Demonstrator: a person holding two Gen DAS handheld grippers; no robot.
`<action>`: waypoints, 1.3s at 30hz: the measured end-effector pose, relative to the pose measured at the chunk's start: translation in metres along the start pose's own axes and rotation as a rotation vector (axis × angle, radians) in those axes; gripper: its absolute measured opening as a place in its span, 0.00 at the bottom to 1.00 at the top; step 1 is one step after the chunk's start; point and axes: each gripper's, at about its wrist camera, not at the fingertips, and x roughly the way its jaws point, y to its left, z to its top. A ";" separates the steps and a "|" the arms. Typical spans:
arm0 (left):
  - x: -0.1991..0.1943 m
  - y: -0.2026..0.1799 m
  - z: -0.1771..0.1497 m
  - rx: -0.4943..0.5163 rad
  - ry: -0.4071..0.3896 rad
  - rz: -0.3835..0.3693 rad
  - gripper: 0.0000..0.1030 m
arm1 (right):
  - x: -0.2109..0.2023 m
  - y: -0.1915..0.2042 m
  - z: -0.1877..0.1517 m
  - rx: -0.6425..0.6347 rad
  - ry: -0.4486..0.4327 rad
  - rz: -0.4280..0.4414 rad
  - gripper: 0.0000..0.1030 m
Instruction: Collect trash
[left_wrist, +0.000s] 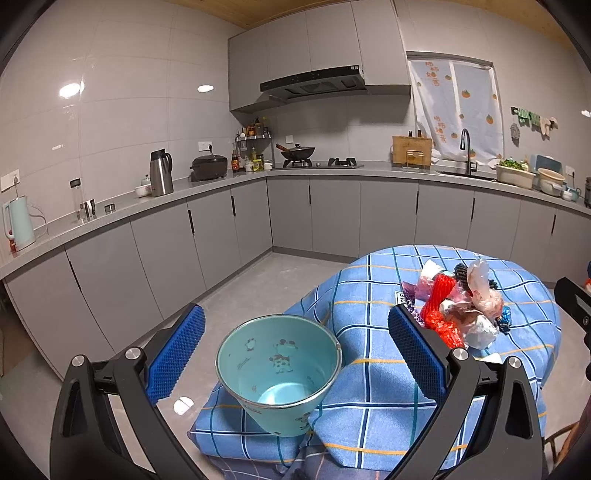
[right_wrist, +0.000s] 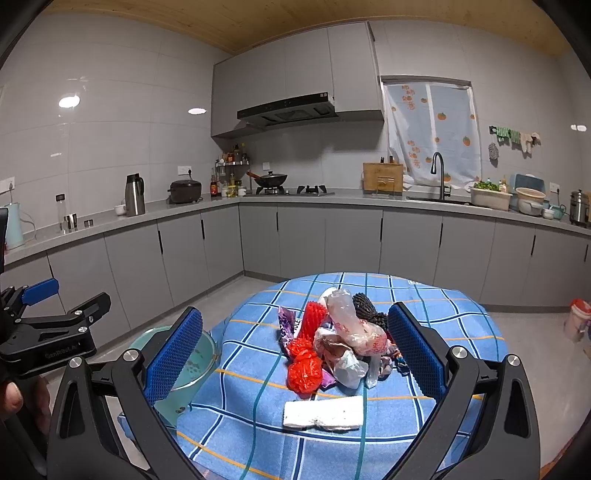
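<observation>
Left claw (left_wrist: 295, 352): jaws spread wide, nothing between them, hanging above a teal pail (left_wrist: 279, 373) that stands on a lower, cloth-covered ledge just beside the bench (left_wrist: 369, 295). The pail's inside shows only its bare bottom and printed cartoon animals on the wall; no trash lies in it. Right claw (right_wrist: 295, 354): jaws likewise wide apart and holding nothing, poised over the trash pile (right_wrist: 343, 339) near the middle of the bench, which wears a blue checked cloth. The pile comprises red foam netting (right_wrist: 304, 369), dark netting (right_wrist: 369, 310), clear and white crumpled plastic bags, and a purple wrapper (right_wrist: 286, 325); a folded white tissue (right_wrist: 321, 413) lies apart, nearer the camera. In the right wrist view the pail is largely hidden behind a blue pad (right_wrist: 173, 354), only its rim and part of its wall showing. Items under the pile cannot be told apart. The left claw appears at that view's left edge, cut off, with fingertips of the person's hand (right_wrist: 11, 400).
</observation>
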 end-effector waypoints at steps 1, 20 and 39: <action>0.000 0.000 0.000 0.000 -0.001 0.001 0.95 | 0.000 -0.001 0.000 0.001 0.001 0.000 0.96; 0.004 0.000 -0.001 0.006 0.004 0.007 0.95 | 0.000 -0.004 0.002 0.005 0.002 -0.004 0.96; 0.003 0.001 0.000 0.008 -0.006 0.006 0.95 | -0.006 -0.008 0.005 0.006 -0.008 -0.009 0.96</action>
